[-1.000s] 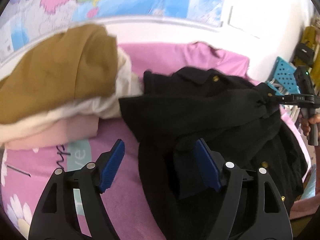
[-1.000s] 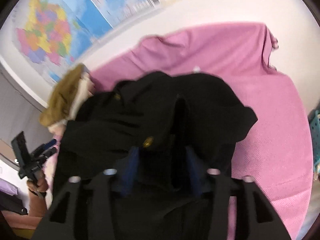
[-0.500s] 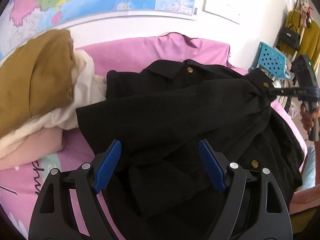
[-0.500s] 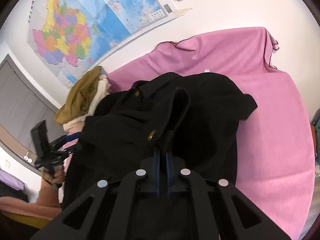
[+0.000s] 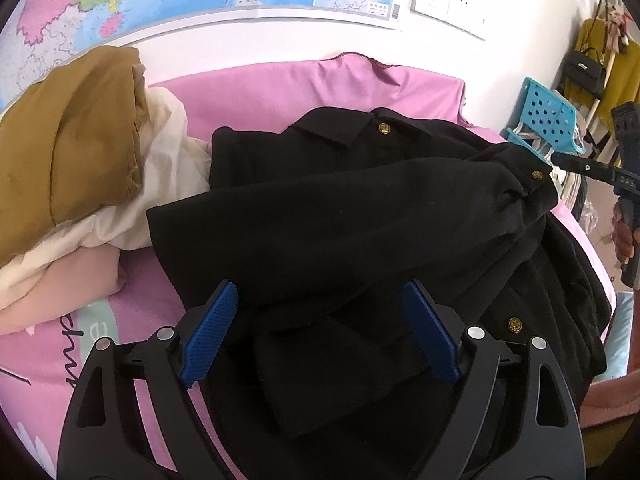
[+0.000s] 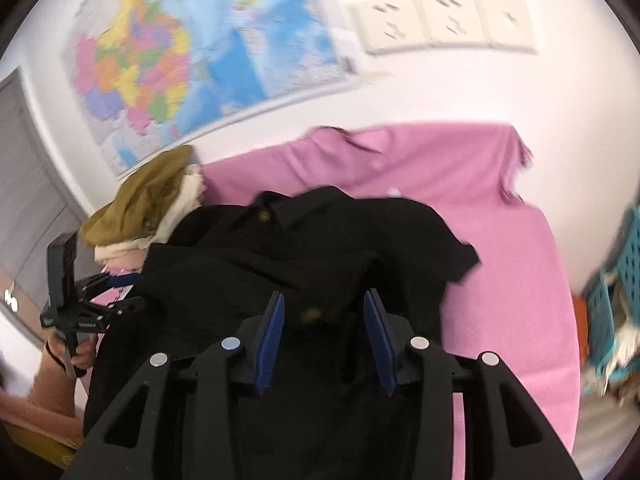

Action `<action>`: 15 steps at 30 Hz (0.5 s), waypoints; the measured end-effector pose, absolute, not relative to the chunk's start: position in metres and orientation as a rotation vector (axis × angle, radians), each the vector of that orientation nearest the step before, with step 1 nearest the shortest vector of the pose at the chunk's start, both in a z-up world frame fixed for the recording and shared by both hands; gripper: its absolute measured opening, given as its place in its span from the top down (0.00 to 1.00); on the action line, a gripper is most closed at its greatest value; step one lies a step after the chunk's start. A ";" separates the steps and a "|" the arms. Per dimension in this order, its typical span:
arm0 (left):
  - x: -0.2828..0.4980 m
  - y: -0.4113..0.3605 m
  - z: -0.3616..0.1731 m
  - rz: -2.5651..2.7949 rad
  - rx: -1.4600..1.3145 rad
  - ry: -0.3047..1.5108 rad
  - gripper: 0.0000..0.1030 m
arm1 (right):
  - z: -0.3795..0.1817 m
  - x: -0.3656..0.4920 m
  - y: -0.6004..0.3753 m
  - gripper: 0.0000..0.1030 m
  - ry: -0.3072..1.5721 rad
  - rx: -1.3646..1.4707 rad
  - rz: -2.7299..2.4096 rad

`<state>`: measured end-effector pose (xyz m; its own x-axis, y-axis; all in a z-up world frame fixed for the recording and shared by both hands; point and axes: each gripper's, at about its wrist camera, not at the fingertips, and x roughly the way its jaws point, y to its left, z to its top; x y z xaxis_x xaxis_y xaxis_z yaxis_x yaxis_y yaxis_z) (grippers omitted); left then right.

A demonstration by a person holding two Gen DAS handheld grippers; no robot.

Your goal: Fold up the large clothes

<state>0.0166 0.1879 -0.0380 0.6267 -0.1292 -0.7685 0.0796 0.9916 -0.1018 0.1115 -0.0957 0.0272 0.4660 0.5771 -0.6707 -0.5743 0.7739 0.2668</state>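
Observation:
A black coat (image 5: 360, 208) with gold buttons lies crumpled on the pink bed sheet (image 5: 280, 92), one sleeve folded across its body. My left gripper (image 5: 318, 292) hovers over the coat's near edge, its jaws wide and still opening, the pads touching no cloth. In the right wrist view the right gripper (image 6: 324, 300) stands partly open and is opening. A fold of the coat (image 6: 320, 240) with a gold button lies between its blue pads, which do not press on it. The right gripper (image 5: 560, 160) also shows at the sleeve cuff, and the left gripper (image 6: 120, 292) at the coat's left.
A pile of folded clothes, mustard (image 5: 72, 140) over cream (image 5: 168, 152) and pale pink, sits left of the coat. A blue perforated basket (image 5: 548, 120) stands past the bed's right edge. A map and sockets hang on the wall behind.
The right gripper closed on the sleeve fold, then spread its jaws again and rose a little. The left jaws widened, and the left gripper moved right and lower, over the coat.

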 end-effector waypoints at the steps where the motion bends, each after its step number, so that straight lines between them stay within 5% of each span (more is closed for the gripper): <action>1: 0.017 0.187 -0.039 -0.118 -0.056 0.889 0.18 | 0.024 0.111 -0.085 0.60 0.824 -0.042 0.717; 15: -0.010 0.215 -0.025 -0.136 -0.206 0.847 0.12 | -0.026 0.147 -0.073 0.63 0.952 -0.101 0.588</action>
<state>-0.0098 0.2148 -0.0249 0.6555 -0.2004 -0.7281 0.0372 0.9716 -0.2339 0.1472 -0.0727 -0.0255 0.4373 0.4287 -0.7906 -0.5147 0.8402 0.1709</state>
